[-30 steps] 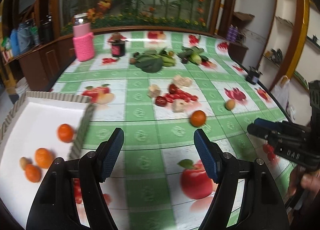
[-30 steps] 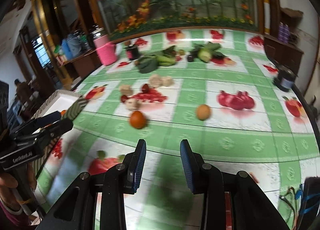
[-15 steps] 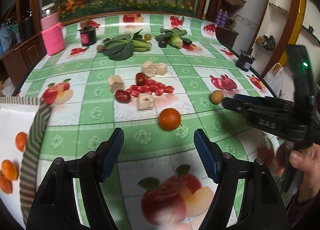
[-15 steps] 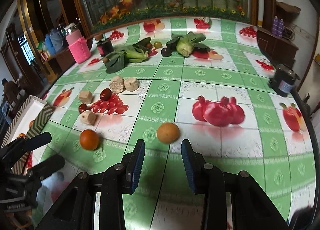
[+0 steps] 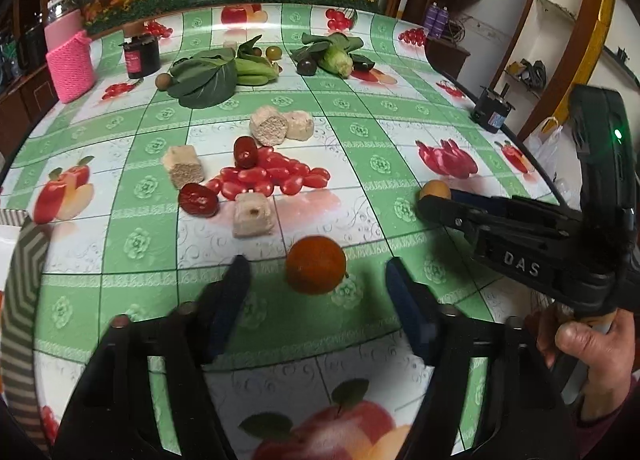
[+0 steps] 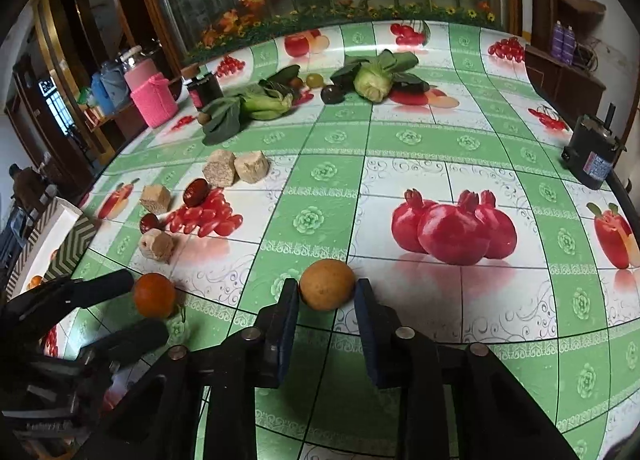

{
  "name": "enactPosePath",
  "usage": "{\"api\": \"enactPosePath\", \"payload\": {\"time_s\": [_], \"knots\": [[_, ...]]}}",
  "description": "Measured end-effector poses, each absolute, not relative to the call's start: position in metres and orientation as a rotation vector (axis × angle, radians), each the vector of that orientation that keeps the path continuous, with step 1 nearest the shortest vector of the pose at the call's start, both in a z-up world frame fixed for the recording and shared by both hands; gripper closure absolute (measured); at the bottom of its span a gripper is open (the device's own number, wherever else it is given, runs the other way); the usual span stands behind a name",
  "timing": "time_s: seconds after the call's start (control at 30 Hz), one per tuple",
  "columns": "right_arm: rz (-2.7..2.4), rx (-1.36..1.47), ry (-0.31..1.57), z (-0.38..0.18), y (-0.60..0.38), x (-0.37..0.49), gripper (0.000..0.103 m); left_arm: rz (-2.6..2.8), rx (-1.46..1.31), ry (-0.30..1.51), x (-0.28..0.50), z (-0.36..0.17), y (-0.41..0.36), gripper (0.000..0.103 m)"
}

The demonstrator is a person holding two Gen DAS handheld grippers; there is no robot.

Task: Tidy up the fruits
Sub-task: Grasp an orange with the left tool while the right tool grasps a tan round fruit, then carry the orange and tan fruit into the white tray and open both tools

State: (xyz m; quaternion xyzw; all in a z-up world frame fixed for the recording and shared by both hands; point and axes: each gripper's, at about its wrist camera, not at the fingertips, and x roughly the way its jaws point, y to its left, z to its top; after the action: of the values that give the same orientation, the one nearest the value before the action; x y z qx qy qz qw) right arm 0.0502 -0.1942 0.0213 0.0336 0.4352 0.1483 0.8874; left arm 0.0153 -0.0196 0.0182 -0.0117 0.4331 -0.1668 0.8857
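My left gripper [image 5: 316, 280] is released, its fingers wide on both sides of the orange [image 5: 315, 270], which sits on the surface [image 5: 360, 132] at 12 o'clock from it. My right gripper [image 6: 327, 300] is also not clenched; the yellow-brown fruit [image 6: 327, 284] lies between its fingertips, near both pads. I see the tray [image 6: 70, 238] at 9 o'clock.

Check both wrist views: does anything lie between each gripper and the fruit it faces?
Nothing visible does. The orange sits between the left gripper fingertips on bare tablecloth. The yellow-brown fruit sits between the open right gripper fingertips.
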Motion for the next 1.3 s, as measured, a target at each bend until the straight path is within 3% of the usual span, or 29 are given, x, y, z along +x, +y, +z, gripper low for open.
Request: {"api": "enactPosePath", "payload": {"time_s": [0.07, 0.1, 0.67, 1.3], "knots": [[0.316, 0.072, 0.9, 0.02, -0.194, 0.051, 0.075, -0.34, -0.018, 0.9, 0.018, 0.017, -0.021, 0.067], [0.317, 0.071, 0.9, 0.02, -0.194, 0.051, 0.075, -0.338, -0.01, 0.905, 0.019, 0.014, -0.022, 0.073], [0.388, 0.128, 0.825, 0.047, -0.179, 0.013, 0.075, -0.257, 0.001, 0.845, -0.025, 0.043, 0.018, 0.073], [0.636, 0.026, 0.795, 0.075, -0.042, -0.046, 0.076, 0.01, 0.033, 0.734, -0.094, 0.077, 0.137, 0.073]]}}
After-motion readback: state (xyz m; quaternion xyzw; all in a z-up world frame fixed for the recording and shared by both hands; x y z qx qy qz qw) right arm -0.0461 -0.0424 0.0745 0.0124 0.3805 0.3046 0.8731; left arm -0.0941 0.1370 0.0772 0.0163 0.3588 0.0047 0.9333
